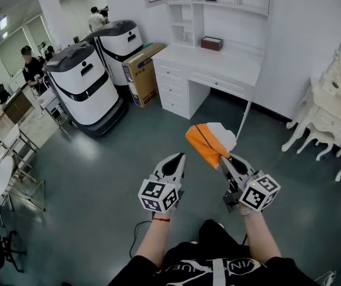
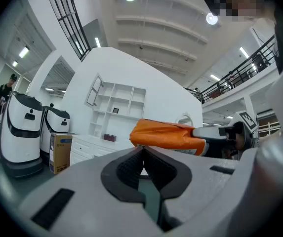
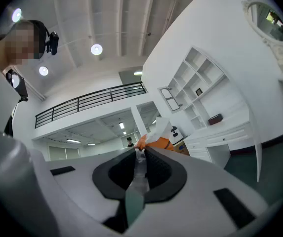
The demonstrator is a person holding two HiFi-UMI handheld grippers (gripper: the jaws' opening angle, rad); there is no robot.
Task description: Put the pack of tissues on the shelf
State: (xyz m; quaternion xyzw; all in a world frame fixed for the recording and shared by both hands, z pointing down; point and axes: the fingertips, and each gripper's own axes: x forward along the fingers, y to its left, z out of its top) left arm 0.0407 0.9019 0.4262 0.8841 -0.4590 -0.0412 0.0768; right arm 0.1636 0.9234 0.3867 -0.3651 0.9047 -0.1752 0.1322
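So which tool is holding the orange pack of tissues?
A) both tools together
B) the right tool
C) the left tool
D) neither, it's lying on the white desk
B: the right tool is pinched on the edge of the orange pack of tissues and holds it up in the air, while the left tool beside it is shut with nothing in it.

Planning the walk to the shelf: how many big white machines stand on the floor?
2: the nearer machine at left, the farther machine just behind it, next to the cardboard box. Others may be hidden.
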